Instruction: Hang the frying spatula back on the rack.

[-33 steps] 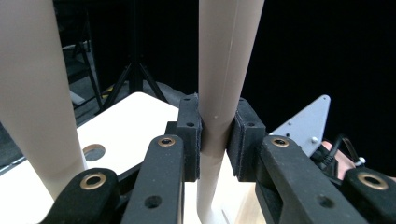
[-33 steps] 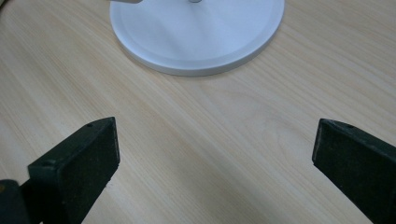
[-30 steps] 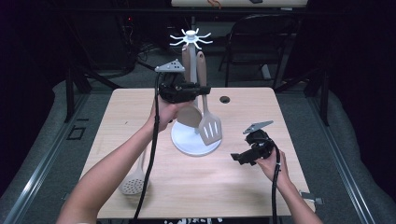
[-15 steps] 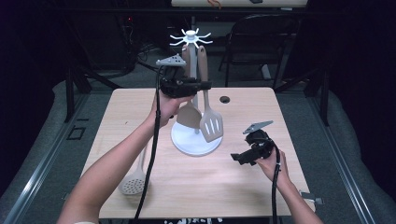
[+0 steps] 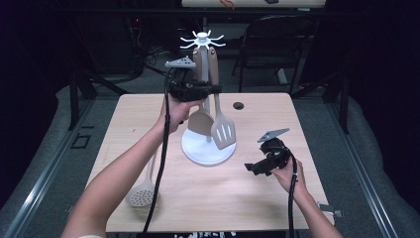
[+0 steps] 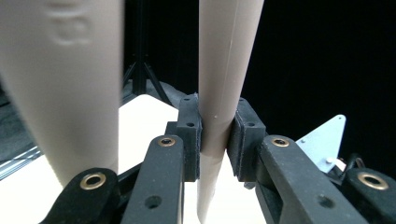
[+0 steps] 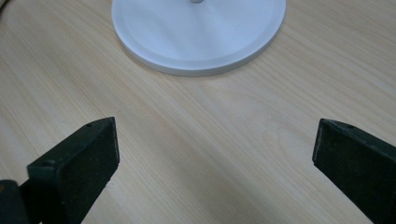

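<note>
In the high view the left hand-held gripper [image 5: 214, 89] is raised in the upper middle of the frame, beside the white stand [image 5: 207, 148] whose round base sits on the desk [image 5: 208, 198] at centre. Its jaws are clamped on the handle of the slotted turner [image 5: 223, 130], which hangs upright from the hooked top of the stand with its blade just above the base. The left gripper view shows the same hold up close: the beige handle [image 6: 219, 93] runs straight up between the two black pads [image 6: 191, 135], pressed from both sides. A second beige utensil, a plain spatula [image 5: 200, 121], hangs just to the left of the turner; its handle [image 6: 70, 93] is the blurred shape at the left of the left gripper view.

The right hand-held gripper [image 5: 251, 167] lies low at the lower right of the frame, near the stand's base but apart from it, jaws spread wide and holding nothing. In the right gripper view bare wood lies between its jaws, with the white base [image 7: 198, 37] at the top.

A perforated skimmer [image 5: 141, 193] lies flat on the desk at the lower left, partly under the person's left forearm.
</note>
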The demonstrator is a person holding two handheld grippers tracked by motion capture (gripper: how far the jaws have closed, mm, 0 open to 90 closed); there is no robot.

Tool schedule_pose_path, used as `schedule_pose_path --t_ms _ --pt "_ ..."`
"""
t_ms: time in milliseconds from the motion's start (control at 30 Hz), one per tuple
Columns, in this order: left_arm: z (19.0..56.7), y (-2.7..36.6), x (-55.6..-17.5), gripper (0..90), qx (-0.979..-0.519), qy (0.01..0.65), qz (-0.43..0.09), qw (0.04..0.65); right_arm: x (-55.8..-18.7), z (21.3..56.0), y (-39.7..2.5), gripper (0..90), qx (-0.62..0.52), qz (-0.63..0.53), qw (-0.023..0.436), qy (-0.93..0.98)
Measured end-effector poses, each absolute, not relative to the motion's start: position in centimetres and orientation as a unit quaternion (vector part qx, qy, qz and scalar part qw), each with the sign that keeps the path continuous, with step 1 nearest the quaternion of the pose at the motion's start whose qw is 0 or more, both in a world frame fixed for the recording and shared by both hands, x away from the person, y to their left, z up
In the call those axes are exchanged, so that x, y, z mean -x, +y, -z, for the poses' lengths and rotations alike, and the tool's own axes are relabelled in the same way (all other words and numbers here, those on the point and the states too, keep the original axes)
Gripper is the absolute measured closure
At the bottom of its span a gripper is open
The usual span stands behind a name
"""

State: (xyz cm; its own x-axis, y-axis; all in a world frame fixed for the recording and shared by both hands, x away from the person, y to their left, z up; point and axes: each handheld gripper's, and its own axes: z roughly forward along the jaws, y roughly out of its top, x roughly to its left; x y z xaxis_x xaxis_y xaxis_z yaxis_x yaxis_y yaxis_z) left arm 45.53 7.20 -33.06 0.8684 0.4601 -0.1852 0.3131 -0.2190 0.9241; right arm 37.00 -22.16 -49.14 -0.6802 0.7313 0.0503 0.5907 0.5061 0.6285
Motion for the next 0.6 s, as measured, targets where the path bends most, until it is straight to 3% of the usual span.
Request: schedule_pose_path --t_ms 600 --pt "33.53 7.17 -45.37 74.5 -0.773 0.268 -0.1 0.566 -37.01 49.16 -22.13 0.4 -0.382 -0.313 0.113 0.862"
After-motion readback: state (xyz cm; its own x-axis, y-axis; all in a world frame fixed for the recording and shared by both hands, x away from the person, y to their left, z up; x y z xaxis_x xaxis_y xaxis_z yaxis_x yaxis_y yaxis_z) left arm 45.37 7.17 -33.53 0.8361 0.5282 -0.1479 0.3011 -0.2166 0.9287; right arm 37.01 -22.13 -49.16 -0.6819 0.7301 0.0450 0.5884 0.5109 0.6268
